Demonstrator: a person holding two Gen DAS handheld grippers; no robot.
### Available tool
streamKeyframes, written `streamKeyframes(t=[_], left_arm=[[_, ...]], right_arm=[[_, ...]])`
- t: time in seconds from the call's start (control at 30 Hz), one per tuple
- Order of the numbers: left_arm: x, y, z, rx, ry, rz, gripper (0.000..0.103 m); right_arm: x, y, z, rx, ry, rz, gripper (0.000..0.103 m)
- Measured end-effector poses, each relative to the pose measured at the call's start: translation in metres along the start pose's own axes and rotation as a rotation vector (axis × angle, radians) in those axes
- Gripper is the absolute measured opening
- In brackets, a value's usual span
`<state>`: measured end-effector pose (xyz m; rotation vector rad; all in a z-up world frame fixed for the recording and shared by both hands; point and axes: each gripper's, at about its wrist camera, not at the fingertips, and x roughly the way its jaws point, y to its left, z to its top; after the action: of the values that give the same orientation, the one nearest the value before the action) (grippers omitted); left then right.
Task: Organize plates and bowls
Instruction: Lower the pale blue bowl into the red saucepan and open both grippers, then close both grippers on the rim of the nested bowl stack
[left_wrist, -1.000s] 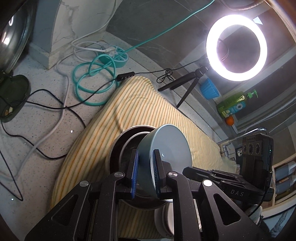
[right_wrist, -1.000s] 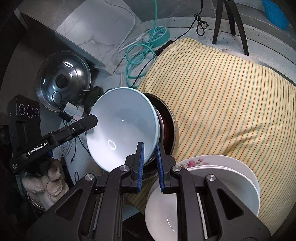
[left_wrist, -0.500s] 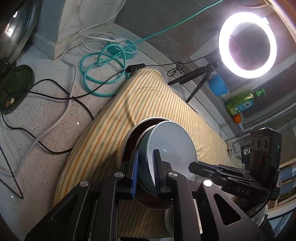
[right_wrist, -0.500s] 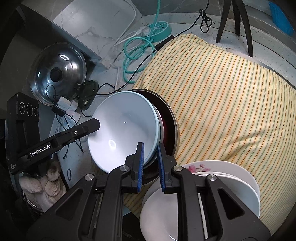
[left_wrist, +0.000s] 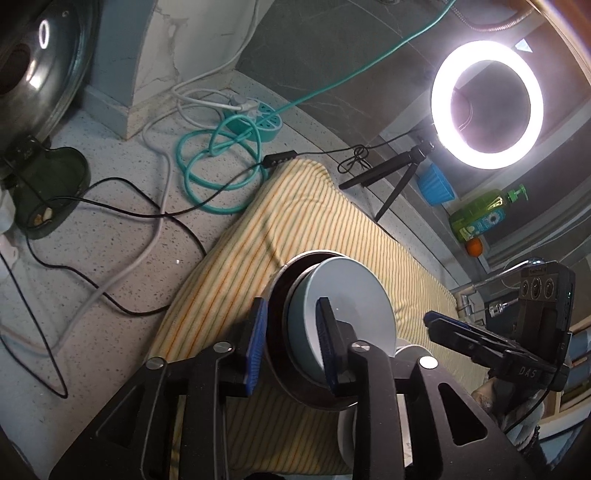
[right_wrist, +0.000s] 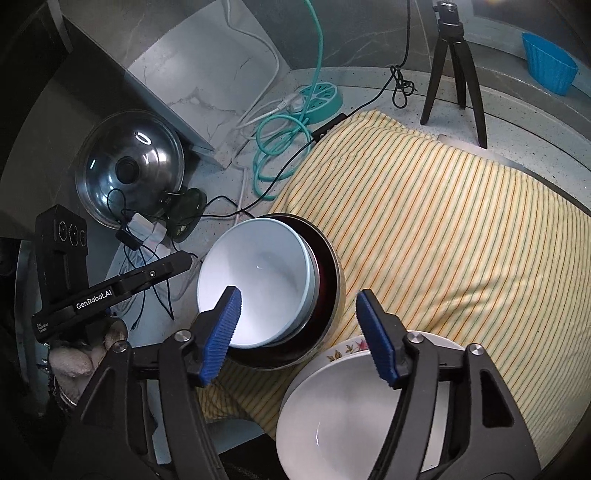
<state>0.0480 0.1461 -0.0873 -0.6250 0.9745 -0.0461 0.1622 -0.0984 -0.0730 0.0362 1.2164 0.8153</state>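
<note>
at the near edge of the striped cloth (right_wrist: 443, 236) on the tabletop (left_wrist: 110, 229), the pale blue bowl (right_wrist: 255, 291) sits nested in the dark metal bowl (right_wrist: 328, 273), tilted toward the left. on the left, the left claw (left_wrist: 291, 343) has just been opening; its pads now straddle the rims of both bowls and do not seem to press on them. to the right, the right claw (right_wrist: 299, 332) has also just been opening and stands wide and empty, with the bowls' near edge between its pads but not touching. further right, at the cloth's near corner, a white bowl (right_wrist: 351, 417) rests on a flowered plate (right_wrist: 351, 347), just beside the metal bowl. i think the risk is that the blue bowl, lying crooked, slides or rocks when the claws pull back, or that a pad catches a rim and drags the stack off the cloth edge.
</note>
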Motion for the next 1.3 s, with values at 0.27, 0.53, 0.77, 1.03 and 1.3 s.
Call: streamKeyframes(t=[0.27,0.53,0.77,1.03,1.3], left_arm=[[-0.016,0.003,-0.019,0.066,-0.039,0.110,0.054],[-0.016,0.010,-0.030,0.009,-0.031,0.081,0.054],[-0.007,0.011,-0.026,0.022,-0.021,0.079,0.054],[0.011,0.016,-0.024,0.014,0.022,0.048,0.031],[0.017,0.017,-0.021,0.007,0.045,0.024,0.022]], right_arm=[[-0.022,-0.021,-0.013,0.055,-0.046,-0.033,0.086],[-0.033,-0.028,-0.024,0.079,-0.117,-0.091,0.086],[-0.023,-0.023,-0.028,0.066,-0.125,-0.107,0.086],[0.000,-0.021,-0.023,0.061,-0.059,-0.095,0.055],[0.021,-0.026,-0.019,0.084,-0.011,-0.063,0.044]])
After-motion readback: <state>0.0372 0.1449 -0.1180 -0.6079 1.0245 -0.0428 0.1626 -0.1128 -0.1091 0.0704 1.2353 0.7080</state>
